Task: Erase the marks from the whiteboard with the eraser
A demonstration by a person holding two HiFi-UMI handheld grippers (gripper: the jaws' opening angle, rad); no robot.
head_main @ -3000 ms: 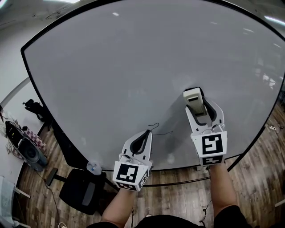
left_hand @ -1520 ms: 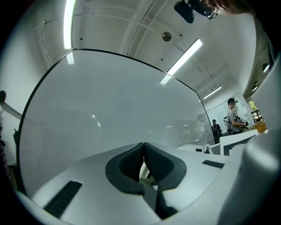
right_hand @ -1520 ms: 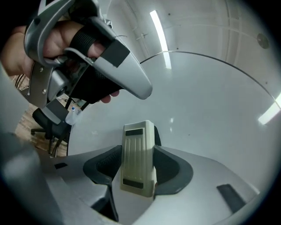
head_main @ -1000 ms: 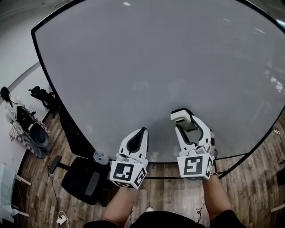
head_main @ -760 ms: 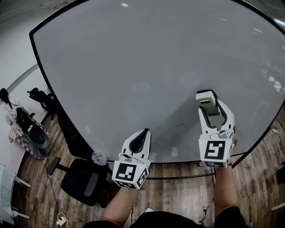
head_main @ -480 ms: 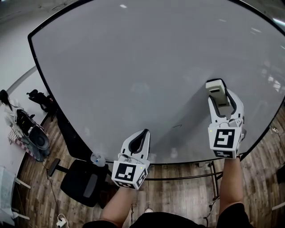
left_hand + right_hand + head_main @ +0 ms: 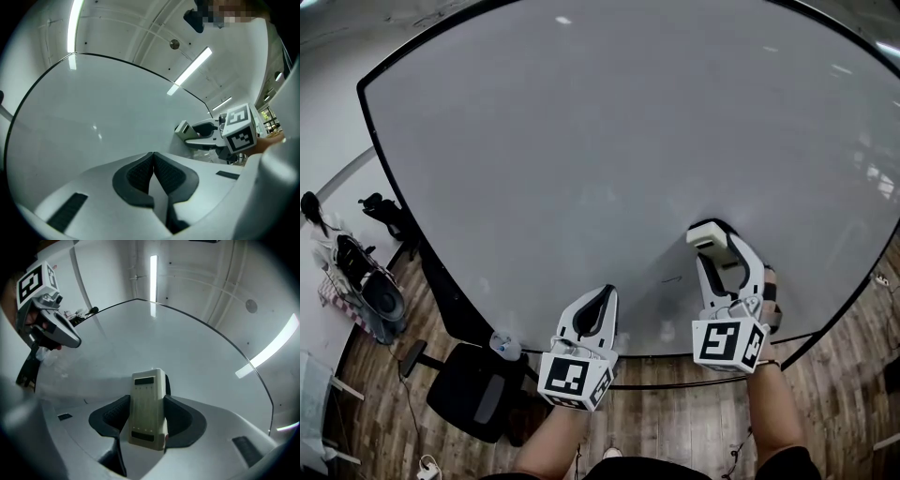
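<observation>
Holding the eraser (image 7: 147, 406) between both pads, the right hand-held gripper (image 7: 713, 251) is clamping it by its long sides. The jaws are sitting narrow, each one touching the cream-coloured body. The eraser is standing upright in the grip, its far end sticking out past the fingertips and pointing at the whiteboard (image 7: 581, 141). In the head view that end is lying over the lower right part of the board. It is probably touching the surface, though no view is showing the contact line clearly.

The left hand-held gripper (image 7: 153, 161) is carrying nothing: its two dark pads are meeting along a closed seam. It is hanging near the board's bottom edge, left of the right hand-held gripper and well apart from it.

A short dark mark (image 7: 672, 278) is showing on the board between the two hand-held grippers, just left of and below the eraser. The rest of the board is looking grey-white, with ceiling lights reflecting in it.

Below the board's edge a wooden floor (image 7: 675, 412) is showing, and a black office chair (image 7: 473, 398) is standing at lower left. Both forearms are reaching in from the bottom of the head view.
</observation>
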